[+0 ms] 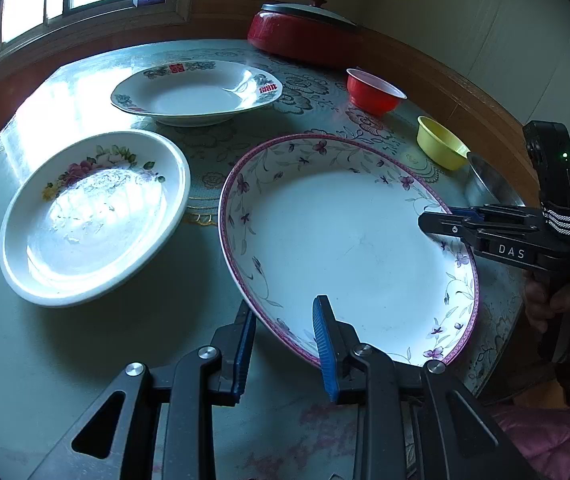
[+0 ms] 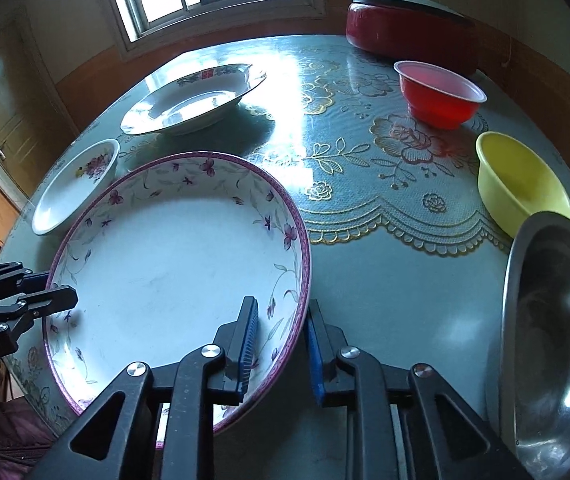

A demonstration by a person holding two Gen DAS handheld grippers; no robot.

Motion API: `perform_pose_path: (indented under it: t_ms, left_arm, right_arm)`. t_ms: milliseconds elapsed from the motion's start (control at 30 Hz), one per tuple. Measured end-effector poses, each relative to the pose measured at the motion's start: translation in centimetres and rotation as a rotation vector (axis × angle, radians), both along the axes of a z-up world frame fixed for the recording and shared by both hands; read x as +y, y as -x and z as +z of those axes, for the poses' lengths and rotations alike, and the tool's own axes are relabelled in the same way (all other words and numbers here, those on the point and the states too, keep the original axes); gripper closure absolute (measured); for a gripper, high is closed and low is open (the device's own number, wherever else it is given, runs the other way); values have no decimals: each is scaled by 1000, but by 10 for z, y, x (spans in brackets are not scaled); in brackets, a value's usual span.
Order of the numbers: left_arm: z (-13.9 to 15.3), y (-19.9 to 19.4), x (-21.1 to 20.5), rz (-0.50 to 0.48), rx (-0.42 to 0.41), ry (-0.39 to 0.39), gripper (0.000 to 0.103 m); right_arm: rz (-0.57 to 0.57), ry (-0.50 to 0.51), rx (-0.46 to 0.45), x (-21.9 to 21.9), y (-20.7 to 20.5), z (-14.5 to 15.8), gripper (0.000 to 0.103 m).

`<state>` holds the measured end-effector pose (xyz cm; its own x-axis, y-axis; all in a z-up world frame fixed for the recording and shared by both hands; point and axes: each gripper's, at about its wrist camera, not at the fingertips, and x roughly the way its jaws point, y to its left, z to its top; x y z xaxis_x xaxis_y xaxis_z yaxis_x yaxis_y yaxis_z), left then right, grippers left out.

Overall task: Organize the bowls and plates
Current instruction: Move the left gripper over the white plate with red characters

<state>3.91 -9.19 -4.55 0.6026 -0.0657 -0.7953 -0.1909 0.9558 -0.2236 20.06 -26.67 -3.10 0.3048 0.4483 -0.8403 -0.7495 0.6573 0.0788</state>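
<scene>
The purple-rimmed plate (image 1: 337, 236) sits at the near edge of the glass-topped table (image 1: 133, 340). The left gripper (image 1: 285, 340) pinches its near-left rim; the right gripper (image 2: 281, 344), marked "DAS", pinches its right rim. Left of it lies a flowered dish (image 1: 93, 216); behind, a plate with red characters (image 1: 197, 92); right, a red bowl (image 2: 441, 94), a yellow bowl (image 2: 521, 184) and a steel bowl (image 2: 557, 332).

Black left gripper (image 1: 285, 344), blue ribbed pads, silver screws; quilted purple sleeve (image 1: 557, 440).

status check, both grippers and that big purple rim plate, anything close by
Left gripper and right gripper each straddle the purple-rim plate rim, opposite sides. Plate on the table. Steel bowl close on its right.
</scene>
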Motion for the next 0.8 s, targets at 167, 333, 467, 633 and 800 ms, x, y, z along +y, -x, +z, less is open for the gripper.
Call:
perform_pose_path:
  t_ms: [167,333,467,633,800]
  left_arm:
    - [-1,-6,-4,23,6,-34,73]
    - [-2,1,-2,22,0,-8,73]
    - [0,5,3,31,-8,24,73]
    - [8,16,12,50,-38,28,72]
    - [24,22,28,85,-75,32,73]
  right_arm:
    - [-23,58,-72,10,-3,1,81]
    - [-14,34,2,3,-5,1,81]
    - [-35,16,49,2,-9,-1,80]
    - [-33,21,68,6,-11,-2,76]
    - [-76,-7,48,8,-21,11,76]
